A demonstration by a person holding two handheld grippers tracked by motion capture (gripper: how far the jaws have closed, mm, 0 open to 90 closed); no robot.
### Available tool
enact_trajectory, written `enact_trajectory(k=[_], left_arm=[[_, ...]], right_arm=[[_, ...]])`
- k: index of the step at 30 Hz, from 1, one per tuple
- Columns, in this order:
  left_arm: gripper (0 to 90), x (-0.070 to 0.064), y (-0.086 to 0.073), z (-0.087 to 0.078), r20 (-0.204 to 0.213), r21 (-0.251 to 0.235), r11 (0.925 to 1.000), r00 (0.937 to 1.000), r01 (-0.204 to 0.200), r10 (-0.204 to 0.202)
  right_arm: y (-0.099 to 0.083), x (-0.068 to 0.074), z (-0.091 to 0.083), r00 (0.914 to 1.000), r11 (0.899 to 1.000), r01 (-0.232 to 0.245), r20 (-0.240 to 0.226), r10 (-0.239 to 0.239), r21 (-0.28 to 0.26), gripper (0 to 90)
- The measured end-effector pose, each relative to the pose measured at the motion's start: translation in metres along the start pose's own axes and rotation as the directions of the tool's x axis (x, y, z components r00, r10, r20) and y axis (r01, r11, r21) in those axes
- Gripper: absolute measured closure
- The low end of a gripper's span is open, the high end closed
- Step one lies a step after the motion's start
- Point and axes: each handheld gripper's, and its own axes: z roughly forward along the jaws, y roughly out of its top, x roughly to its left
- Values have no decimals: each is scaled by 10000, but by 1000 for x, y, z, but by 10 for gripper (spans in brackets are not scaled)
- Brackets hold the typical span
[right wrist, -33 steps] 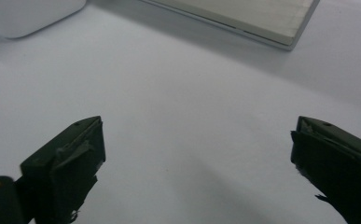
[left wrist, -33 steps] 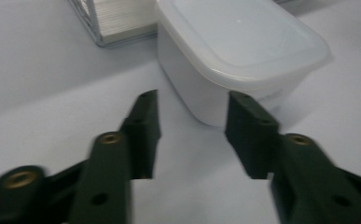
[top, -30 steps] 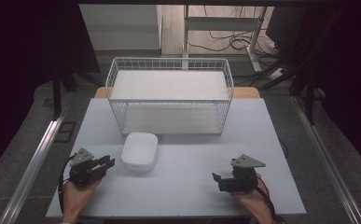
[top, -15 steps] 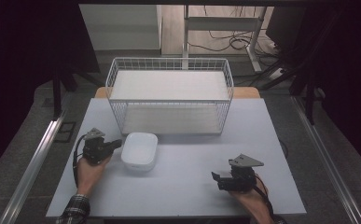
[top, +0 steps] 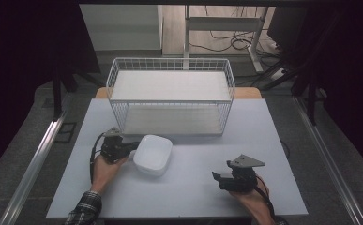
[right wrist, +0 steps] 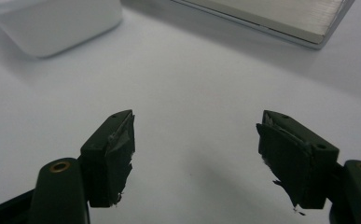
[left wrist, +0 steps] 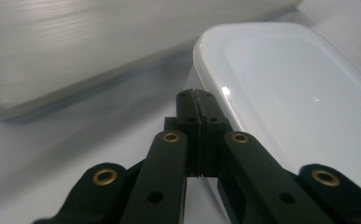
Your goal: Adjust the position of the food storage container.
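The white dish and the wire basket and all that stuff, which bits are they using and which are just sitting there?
In use:
- white rounded-square plastic dish
- left gripper, jaws shut, right at the dish's rim
- right gripper, jaws open, waiting over the table

Just there:
- white wire two-shelf basket
- pale grey table
- cables on the floor

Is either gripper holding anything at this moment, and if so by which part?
Nothing is held. The left gripper has its jaws shut together beside the rim of the white dish, not around it. The right gripper is open over bare table.
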Motion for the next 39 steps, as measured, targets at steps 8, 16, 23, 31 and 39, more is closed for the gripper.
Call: enact_trajectory(k=[8, 16, 23, 31, 39], left_arm=[[899, -35, 5, 24, 606, 376, 9970, 9960, -675, 652], [899, -41, -18, -23, -119, -109, 9990, 9990, -440, 438], [899, -67, -46, -42, -22, 276, 9991, 9995, -330, 331], [899, -87, -53, -26, 538, 972, 9930, 9966, -675, 625], [898, -81, -52, -11, 756, 1249, 9920, 9971, -174, 79]], right_arm=[[4, 2, 3, 9997, 9998, 85, -220, -82, 154, 306], [24, -1, 18, 9973, 9989, 337, -659, -314, 333, 565], [56, -2, 60, 9902, 9957, 705, -1245, -625, 604, 841], [94, 5, 108, 9784, 9909, 1206, -1757, -1086, 594, 887], [95, 8, 114, 9579, 9856, 1469, -2603, -1208, 834, 888]])
